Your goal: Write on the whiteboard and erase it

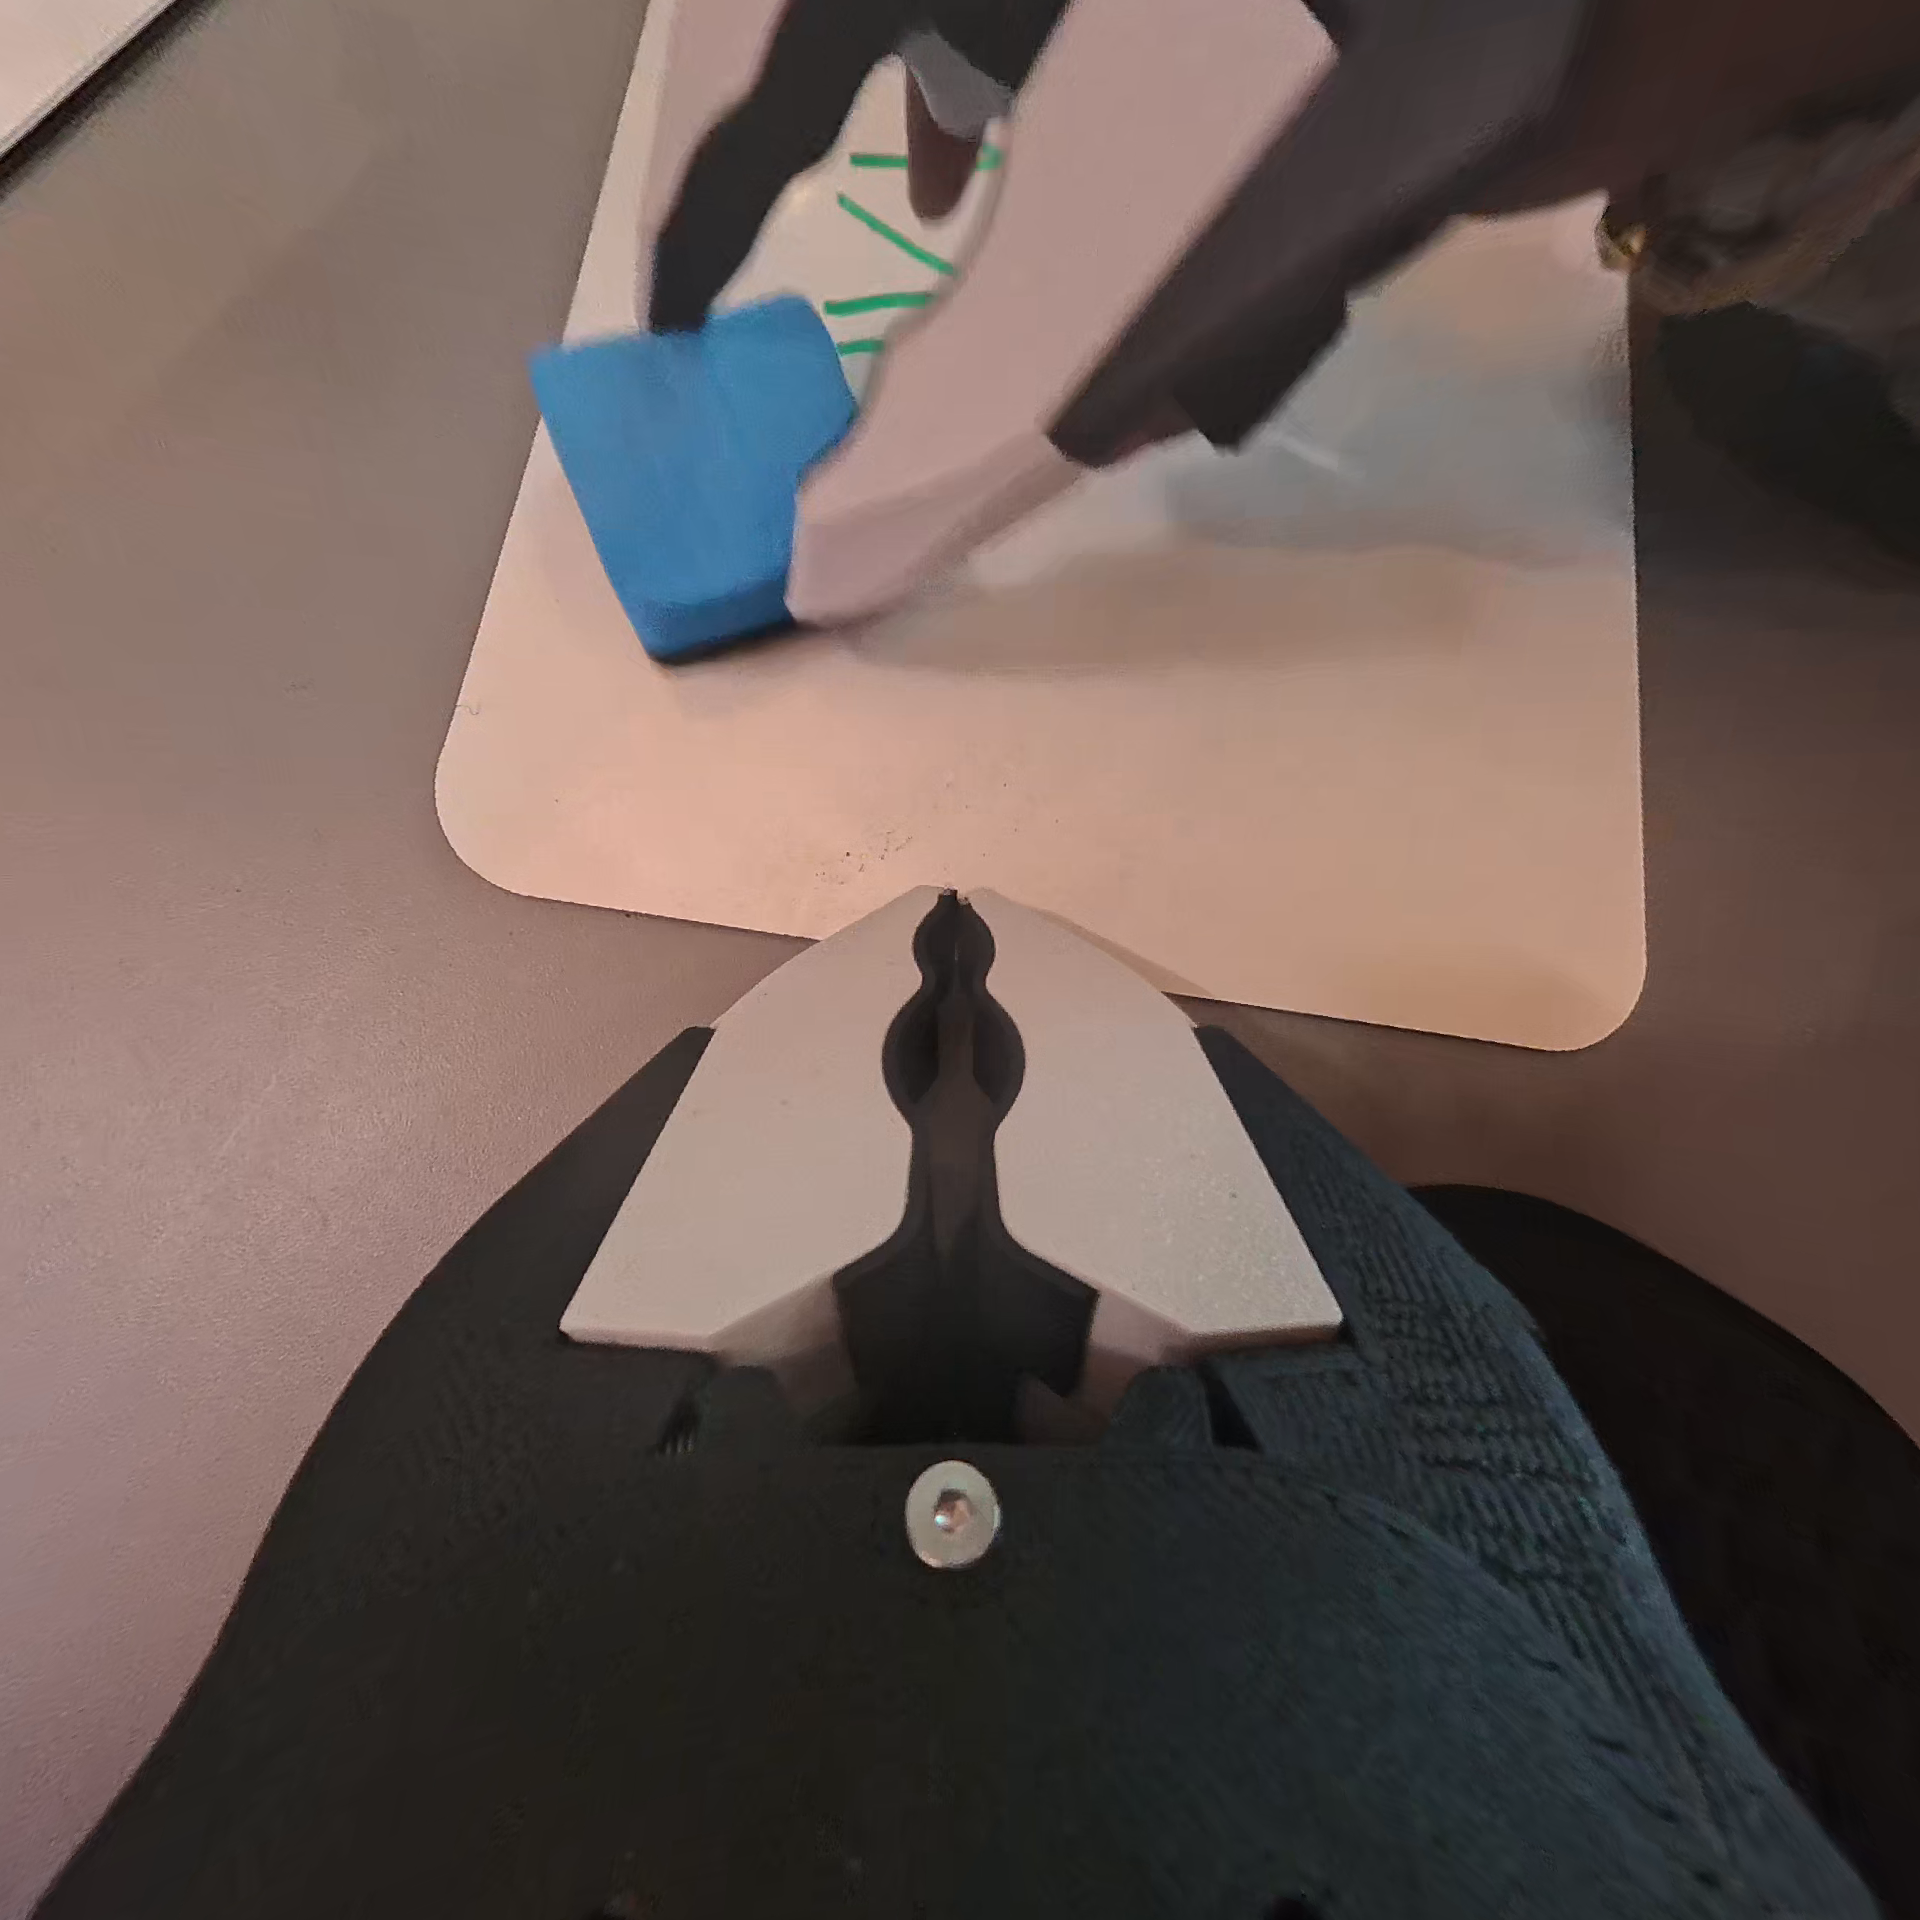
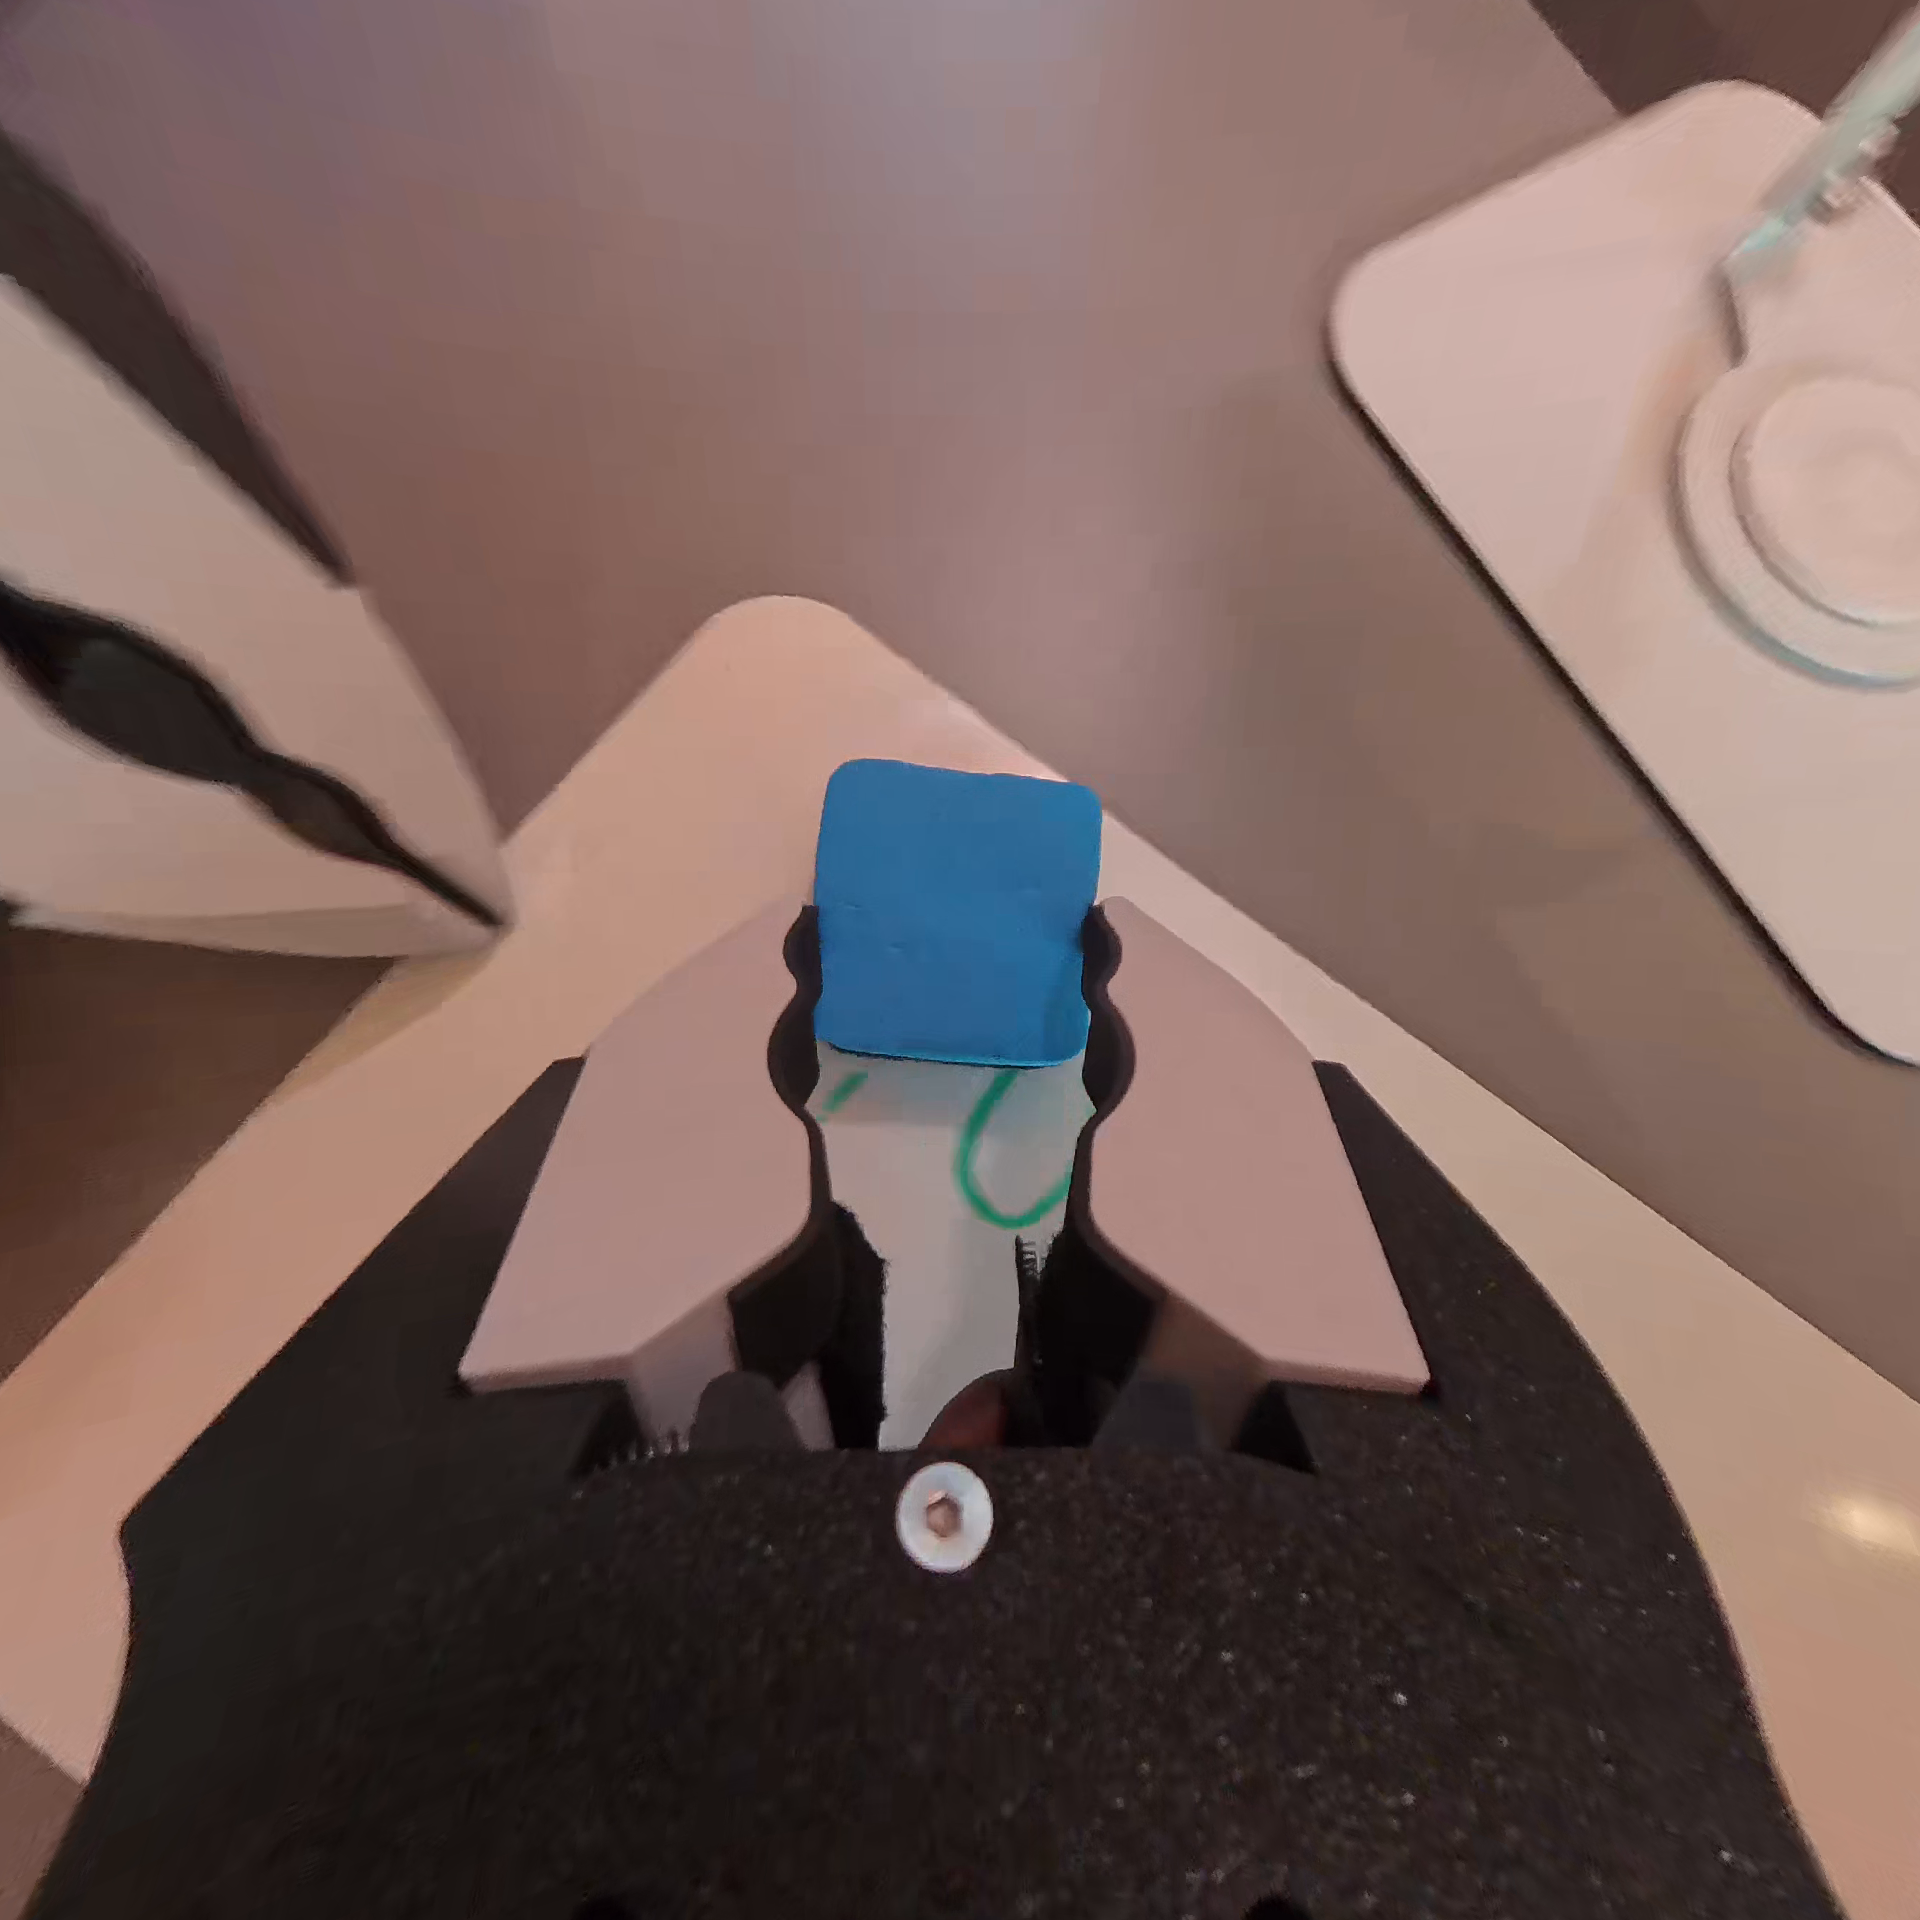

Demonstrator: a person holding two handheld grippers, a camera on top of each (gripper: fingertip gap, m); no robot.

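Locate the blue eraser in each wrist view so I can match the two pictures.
Left wrist view: the blue eraser sits upper left of centre on the whiteboard, clamped by the right gripper, ahead of the shut left gripper.
Right wrist view: the eraser is at centre, between the gripper's fingertips.
Shared landmark: the green marker strokes beside the eraser.

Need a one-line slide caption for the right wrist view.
Right gripper clamps the blue eraser over green marks on the whiteboard.
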